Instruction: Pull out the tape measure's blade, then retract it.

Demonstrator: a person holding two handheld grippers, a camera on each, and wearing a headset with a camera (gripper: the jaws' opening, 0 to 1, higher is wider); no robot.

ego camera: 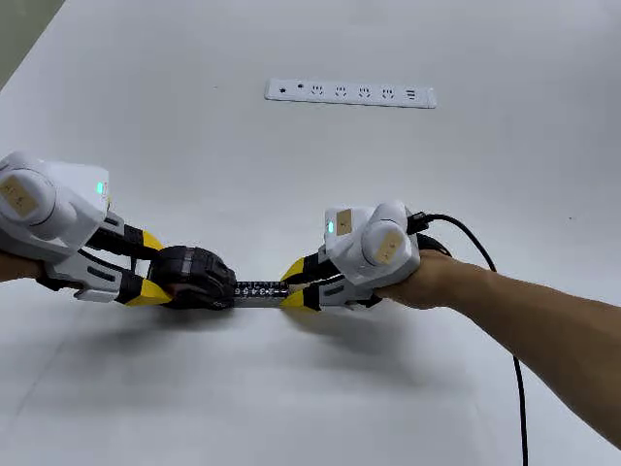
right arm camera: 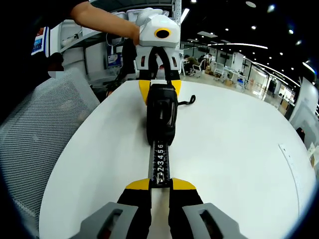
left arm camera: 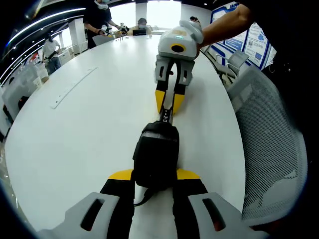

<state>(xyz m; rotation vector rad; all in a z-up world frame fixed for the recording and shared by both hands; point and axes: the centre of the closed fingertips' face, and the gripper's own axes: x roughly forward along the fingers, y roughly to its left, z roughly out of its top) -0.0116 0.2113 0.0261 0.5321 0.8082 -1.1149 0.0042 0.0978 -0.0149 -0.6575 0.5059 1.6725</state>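
Status: left gripper (ego camera: 153, 267) is clenched on the case (ego camera: 194, 277), one jaw on each side, side grip. Right gripper (ego camera: 294, 284) is pinched on the blade (ego camera: 257, 289) at its free end, yellow tips closed flat on it.

Position: the case sits low at table (ego camera: 291, 175) level, near me, left of centre. I can't tell whether it rests on the surface or hangs just above. The blade runs straight from the case mouth to my right jaws. Only a short stretch is out; the right gripper view shows the low digits printed on it. The grippers face each other, close, in line. The strip (ego camera: 349, 93) is well apart at the far side, not in the way.

Step, my read: the pull-out, early. The blade is barely extended, so the retract isn't due yet. A short blade could also mean the end of a retract; one moment doesn't settle that.

Next move needs:
- left holds the case fixed, no roll
- right draws away along the blade axis, level, so the blade doesn't kink or slip out of the pinch
- firm pinch, since spring pull will likely rise with length
- on the return, feed it back slowly rather than release, or it snaps
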